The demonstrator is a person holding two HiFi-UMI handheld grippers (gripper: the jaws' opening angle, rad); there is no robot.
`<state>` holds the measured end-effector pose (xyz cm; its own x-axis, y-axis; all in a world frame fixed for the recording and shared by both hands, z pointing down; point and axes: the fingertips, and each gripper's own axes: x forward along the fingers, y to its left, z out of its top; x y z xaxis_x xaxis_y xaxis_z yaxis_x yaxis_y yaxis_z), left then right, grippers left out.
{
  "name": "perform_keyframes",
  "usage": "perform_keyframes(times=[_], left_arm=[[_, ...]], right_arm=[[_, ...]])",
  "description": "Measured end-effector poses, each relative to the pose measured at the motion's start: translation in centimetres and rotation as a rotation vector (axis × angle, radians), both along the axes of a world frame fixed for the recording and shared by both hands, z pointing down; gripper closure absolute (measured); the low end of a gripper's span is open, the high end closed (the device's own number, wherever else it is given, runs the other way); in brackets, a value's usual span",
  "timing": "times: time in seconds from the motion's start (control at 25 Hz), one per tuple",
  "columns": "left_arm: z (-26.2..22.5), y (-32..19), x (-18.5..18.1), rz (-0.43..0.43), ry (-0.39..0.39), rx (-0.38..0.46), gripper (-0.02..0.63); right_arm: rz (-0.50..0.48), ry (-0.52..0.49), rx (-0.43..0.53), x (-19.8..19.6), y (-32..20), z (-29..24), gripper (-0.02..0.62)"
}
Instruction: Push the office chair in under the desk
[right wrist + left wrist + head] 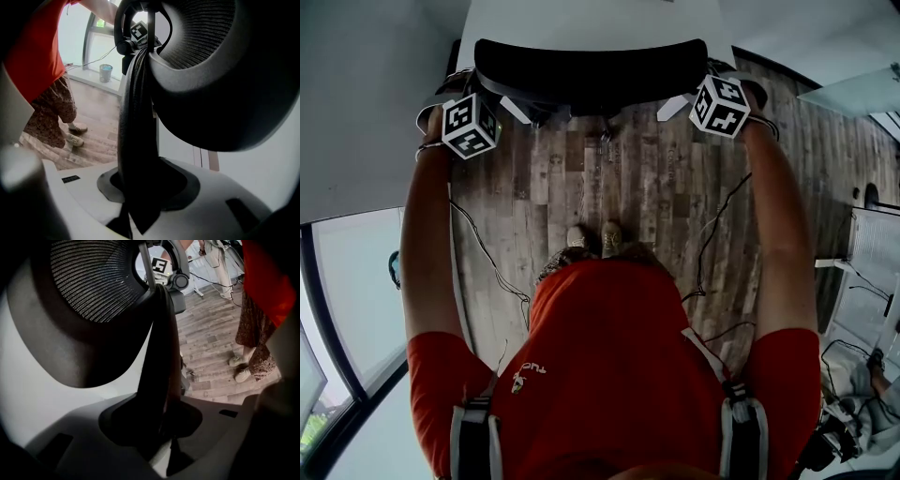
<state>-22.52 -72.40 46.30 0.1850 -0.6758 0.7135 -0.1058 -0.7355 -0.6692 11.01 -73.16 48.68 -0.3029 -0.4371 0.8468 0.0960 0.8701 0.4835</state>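
Probably an office: desk (581,17) and office chair (591,75).

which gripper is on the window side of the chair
The left gripper, clamped on the chair edge nearest the window; the right gripper grips the far edge.

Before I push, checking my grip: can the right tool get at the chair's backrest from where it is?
Yes, it looks so: the right tool seems shut on the side edge of the backrest, with nothing between them. The left tool appears clamped on the opposite edge.
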Motion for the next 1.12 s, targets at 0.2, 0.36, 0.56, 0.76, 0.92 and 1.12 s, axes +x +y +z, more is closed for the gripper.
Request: perform_keyframes(times=[0.2,0.36,0.56,0.76,0.92,1.12], left_arm=[[-0.4,-1.7,0.8,0.003,0.000,-0.002,0.474],[-0.1,-3.0,0.2,0.006,-0.007,-0.007,0.474],[-0.2,-3.5,-0.2,0.010,-0.013,-0.005,0.473],[-0.1,-3.0,-0.2,-0.004,-0.006,0.003,0.467],[0.0,-2.8,-0.3,-0.031,0.010,0.017,0.432],[-0.7,-2.1,0.1,-0.029,0.008,0.054,0.382]], right_arm=[[0.022,0.015,-0.010,0.7,-2.2,-0.1,0.459],[-0.001,-0.001,-0.003,0.1,-2.8,-0.1,0.460],[-0.021,-0.017,0.002,-0.3,-2.8,-0.4,0.460],[-0.020,-0.019,0.022,-0.3,-2.7,-0.4,0.453],[-0.001,-0.030,0.041,-0.6,-2.9,-0.3,0.425],[0.027,-0.028,0.059,-0.1,-2.4,-0.6,0.394]])
